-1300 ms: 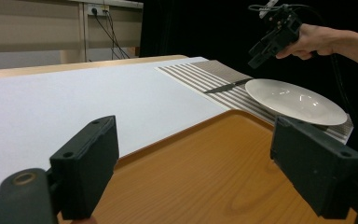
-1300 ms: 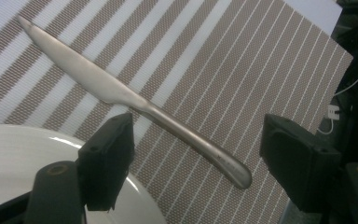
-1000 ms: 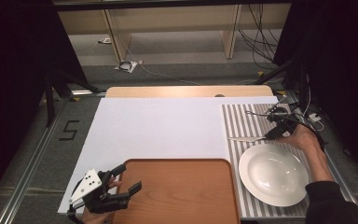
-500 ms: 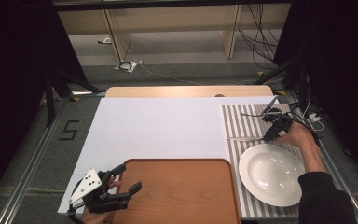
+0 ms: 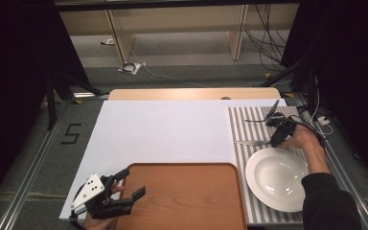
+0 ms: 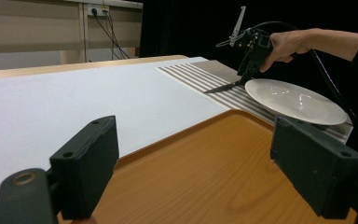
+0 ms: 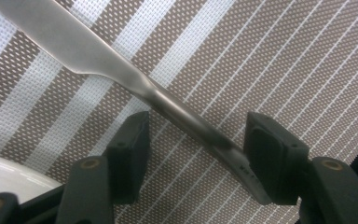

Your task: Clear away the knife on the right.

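Now the knife [image 7: 121, 74] lies slantwise between the parted jaws of the right hand-held gripper [image 7: 193, 144], touching one.

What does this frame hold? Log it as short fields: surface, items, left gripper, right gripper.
surface: white sheet, striped placemat at right
items: wooden tray, white plate, knife on the placemat
left gripper: open, jaws over the tray's near left corner, holding nothing
right gripper: open, jaws either side of the knife's handle
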`<state>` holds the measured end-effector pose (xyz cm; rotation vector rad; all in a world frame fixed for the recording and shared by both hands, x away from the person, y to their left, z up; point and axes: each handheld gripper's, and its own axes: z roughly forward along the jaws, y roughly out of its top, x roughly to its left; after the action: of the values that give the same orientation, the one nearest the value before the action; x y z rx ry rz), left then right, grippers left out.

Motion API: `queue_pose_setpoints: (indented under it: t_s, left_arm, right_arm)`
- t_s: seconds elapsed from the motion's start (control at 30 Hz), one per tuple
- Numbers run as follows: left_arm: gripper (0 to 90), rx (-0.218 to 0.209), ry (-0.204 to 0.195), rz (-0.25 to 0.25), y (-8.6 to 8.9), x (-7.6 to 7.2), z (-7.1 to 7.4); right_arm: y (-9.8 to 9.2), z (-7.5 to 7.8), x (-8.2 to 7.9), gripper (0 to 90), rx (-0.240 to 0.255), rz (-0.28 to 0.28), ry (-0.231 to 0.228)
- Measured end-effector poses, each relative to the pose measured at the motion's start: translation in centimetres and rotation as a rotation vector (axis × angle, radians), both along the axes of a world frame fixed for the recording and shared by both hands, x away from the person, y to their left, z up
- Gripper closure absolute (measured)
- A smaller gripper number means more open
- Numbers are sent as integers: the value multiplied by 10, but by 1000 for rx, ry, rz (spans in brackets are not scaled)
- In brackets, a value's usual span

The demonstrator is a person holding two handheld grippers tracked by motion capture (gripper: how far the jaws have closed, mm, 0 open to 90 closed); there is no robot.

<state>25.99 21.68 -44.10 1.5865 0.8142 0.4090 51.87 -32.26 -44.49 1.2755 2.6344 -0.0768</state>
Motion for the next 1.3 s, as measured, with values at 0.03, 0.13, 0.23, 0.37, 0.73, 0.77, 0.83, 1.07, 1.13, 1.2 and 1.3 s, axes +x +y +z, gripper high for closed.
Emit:
queue_pose_setpoints:
  t_s: [0.03, 0.13, 0.23, 0.37, 0.73, 0.77, 0.83, 1.07, 1.13, 1.2, 1.3]
  left_arm:
    - [152, 0, 0, 1, 0, 0, 0]
    - [152, -1, 1, 2, 0, 0, 0]
    - [152, 0, 2, 0, 0, 0, 0]
    - [152, 0, 3, -2, 0, 0, -1]
    - [152, -1, 3, -4, 0, 0, 0]
    - [152, -2, 3, -4, -1, 0, 0]
    - [152, -1, 3, -5, -1, 0, 0]
    - [152, -2, 0, -5, 0, 0, 0]
    - [152, -2, 1, -4, 0, 0, 0]
    - [152, 0, 1, -4, 0, 0, 0]
    - [152, 0, 0, -5, 0, 0, 0]
  right_arm:
    - [1, -1, 0, 426, -1, -2, 2]
    - [1, -4, 2, 440, -9, 5, 11]
    - [1, -5, 3, 464, -6, 4, 11]
    - [1, -5, 4, 476, 0, 7, 24]
    - [0, -5, 7, 479, 7, 29, 43]
    - [-1, -5, 7, 483, 12, 31, 43]
    - [-1, -5, 7, 491, 12, 38, 41]
    - [1, -4, 7, 598, 31, 33, 72]
    - [3, -5, 6, 612, 21, 49, 62]
    - [4, -4, 6, 641, 18, 55, 69]
    - [5, -4, 5, 679, 24, 61, 76]
